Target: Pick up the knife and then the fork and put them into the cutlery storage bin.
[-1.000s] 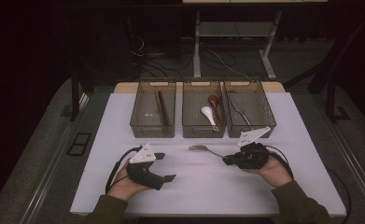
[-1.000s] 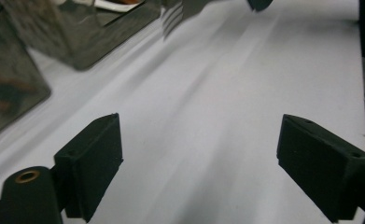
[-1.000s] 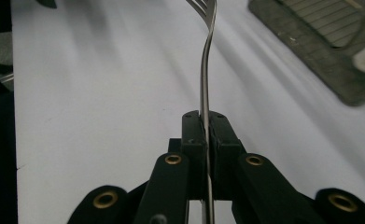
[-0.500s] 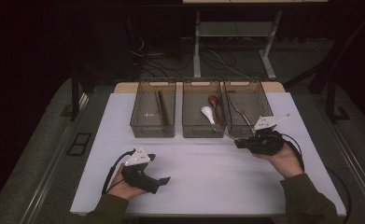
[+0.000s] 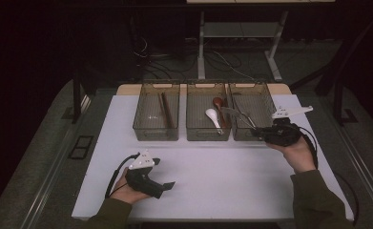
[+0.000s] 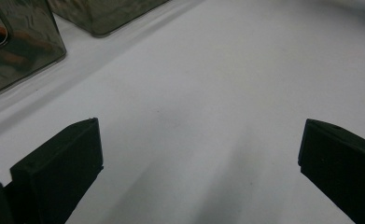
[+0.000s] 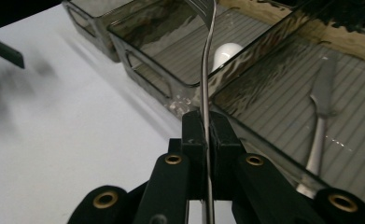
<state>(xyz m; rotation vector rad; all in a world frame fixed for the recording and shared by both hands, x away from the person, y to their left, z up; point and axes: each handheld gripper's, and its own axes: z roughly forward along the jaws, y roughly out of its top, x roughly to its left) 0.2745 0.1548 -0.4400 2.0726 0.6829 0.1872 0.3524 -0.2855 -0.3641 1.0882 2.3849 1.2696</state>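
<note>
- While the right gripper (image 7: 203,135) clamps a metal fork (image 7: 205,70) above the bins (image 5: 208,136), its jaws press the handle.
- The left gripper (image 6: 194,154), jaws just opened wide, holds nothing over the table (image 6: 208,84).

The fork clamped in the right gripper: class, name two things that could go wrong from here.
1. The right gripper pinches only the fork by its thin handle, edge-on; it might pivot or slip.
2. The fork's head hangs over the wall between the middle bin and the right bin, so it could land beside the white spoon, not the knife.
</note>
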